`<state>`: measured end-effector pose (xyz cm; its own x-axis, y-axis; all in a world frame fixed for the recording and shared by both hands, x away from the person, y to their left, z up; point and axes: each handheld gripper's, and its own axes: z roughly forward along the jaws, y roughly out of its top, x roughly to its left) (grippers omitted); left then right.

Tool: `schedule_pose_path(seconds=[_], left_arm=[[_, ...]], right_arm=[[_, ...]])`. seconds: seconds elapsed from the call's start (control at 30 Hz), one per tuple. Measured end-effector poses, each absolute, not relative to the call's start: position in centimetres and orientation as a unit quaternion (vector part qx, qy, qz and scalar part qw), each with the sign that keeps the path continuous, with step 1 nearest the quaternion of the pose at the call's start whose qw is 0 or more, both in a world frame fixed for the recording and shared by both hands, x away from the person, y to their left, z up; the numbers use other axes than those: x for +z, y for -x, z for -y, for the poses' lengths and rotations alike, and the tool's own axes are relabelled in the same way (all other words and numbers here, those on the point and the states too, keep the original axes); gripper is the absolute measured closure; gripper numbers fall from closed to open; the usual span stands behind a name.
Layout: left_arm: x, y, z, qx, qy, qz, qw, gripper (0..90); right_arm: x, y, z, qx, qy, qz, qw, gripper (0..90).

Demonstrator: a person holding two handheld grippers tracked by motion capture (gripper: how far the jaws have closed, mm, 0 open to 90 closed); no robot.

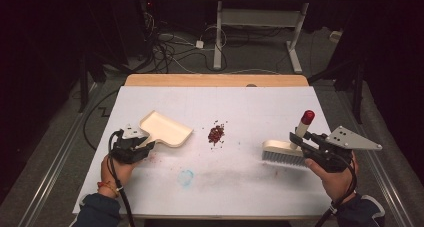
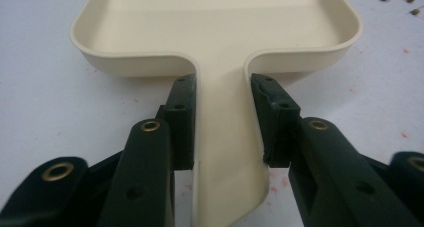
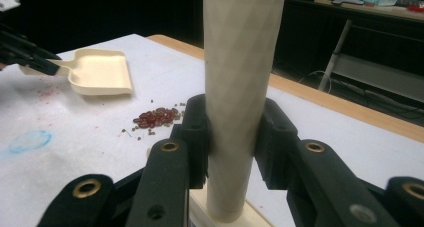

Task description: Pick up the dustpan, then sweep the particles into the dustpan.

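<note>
Cream dustpan (image 2: 225,32) handle clamped in left tongs (image 2: 222,122) | brush (image 1: 285,152) handle clamped in right tongs (image 3: 234,137) | beans (image 1: 216,133), seemingly, between them

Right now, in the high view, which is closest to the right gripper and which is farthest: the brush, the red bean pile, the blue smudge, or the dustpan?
From the right gripper:
1. Brush, held by its handle in the jaws.
2. Red bean pile, mid-table to its left.
3. Blue smudge, farther left, nearer the person.
4. Dustpan, far left, held by the left gripper.
</note>
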<state>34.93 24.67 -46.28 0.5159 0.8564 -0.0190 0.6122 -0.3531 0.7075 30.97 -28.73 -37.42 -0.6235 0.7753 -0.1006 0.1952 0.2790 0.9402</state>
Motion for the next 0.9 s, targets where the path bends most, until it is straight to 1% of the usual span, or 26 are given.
schedule_pose_path(seconds=[0.2, 0.33, 0.47, 0.77, 0.87, 0.9], left_arm=[[-45.2, -33.4, -24.9, 0.170, -0.814, -0.439, 0.341, 63.4], [-45.3, -32.8, -24.4, 0.167, -0.824, -0.429, 0.330, 63.5], [-45.6, -32.3, -24.3, 0.162, -0.825, -0.426, 0.333, 63.5], [-45.7, -31.4, -23.9, 0.159, -0.826, -0.425, 0.335, 63.5], [-45.6, -30.8, -23.5, 0.157, -0.828, -0.420, 0.336, 63.6], [-45.6, -30.6, -23.3, 0.157, -0.829, -0.419, 0.335, 63.5]], right_arm=[[-37.6, -31.3, 28.3, 0.505, -0.323, -0.749, 0.283, 70.2], [-37.7, -31.9, 28.2, 0.508, -0.325, -0.747, 0.280, 70.2], [-37.6, -32.6, 27.9, 0.509, -0.326, -0.745, 0.282, 70.2], [-36.9, -35.9, 26.3, 0.512, -0.330, -0.740, 0.286, 70.2], [-36.5, -37.7, 25.3, 0.517, -0.333, -0.733, 0.289, 70.2], [-36.4, -39.2, 24.5, 0.518, -0.339, -0.732, 0.286, 70.2]])
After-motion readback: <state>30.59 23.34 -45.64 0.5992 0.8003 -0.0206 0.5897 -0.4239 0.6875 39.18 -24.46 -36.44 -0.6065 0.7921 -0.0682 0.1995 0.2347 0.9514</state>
